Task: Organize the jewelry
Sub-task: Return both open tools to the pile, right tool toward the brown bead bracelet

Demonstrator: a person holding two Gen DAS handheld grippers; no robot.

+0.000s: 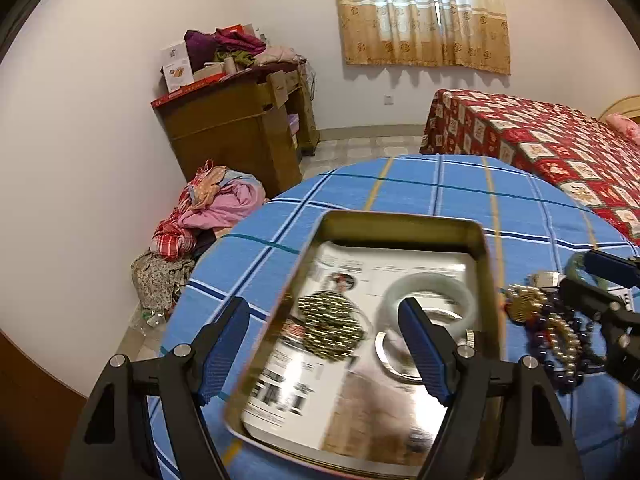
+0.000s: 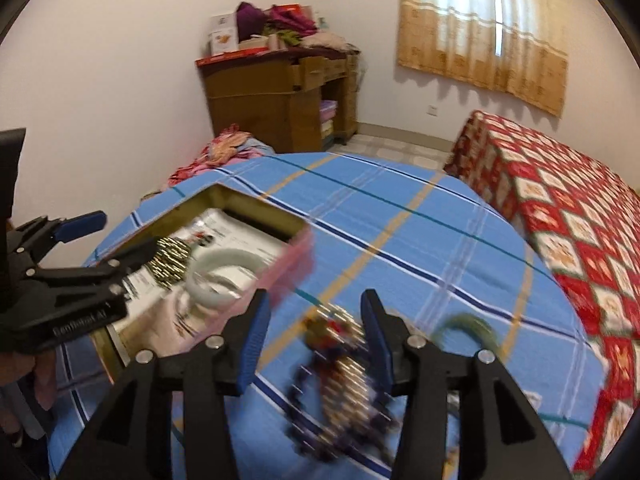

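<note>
Blue-padded black jaws of the left gripper (image 1: pixel 326 350) fill the bottom of the left wrist view, spread wide with nothing between the pads, hovering over the open gold-walled rectangular tin box (image 1: pixel 400 222). Inside the box, on a printed paper lining, lie a coiled gold-bead bracelet (image 1: pixel 330 328) at 9 o'clock, a pale jade-white bangle (image 1: pixel 430 286) at 1 o'clock and a thin silver bangle (image 1: pixel 384 354) just below it; whether the right pad touches the jade bangle cannot be told.

At 3 o'clock from the box, on the blue plaid tablecloth (image 1: pixel 400 188) of the round table, sits a tangled heap of pearl, gold and dark blue bead strands (image 1: pixel 552 332).

From the right wrist view, the right gripper (image 2: pixel 316 344) stands partly open, its two blue pads on either side of that same heap (image 2: pixel 340 380), which is blurred; contact with the pads cannot be judged, and the heap appears to rest on the cloth. A green bangle (image 2: pixel 468 324) lies at 3 o'clock of the heap. The tin box (image 2: pixel 256 204) sits at 10 o'clock.
</note>
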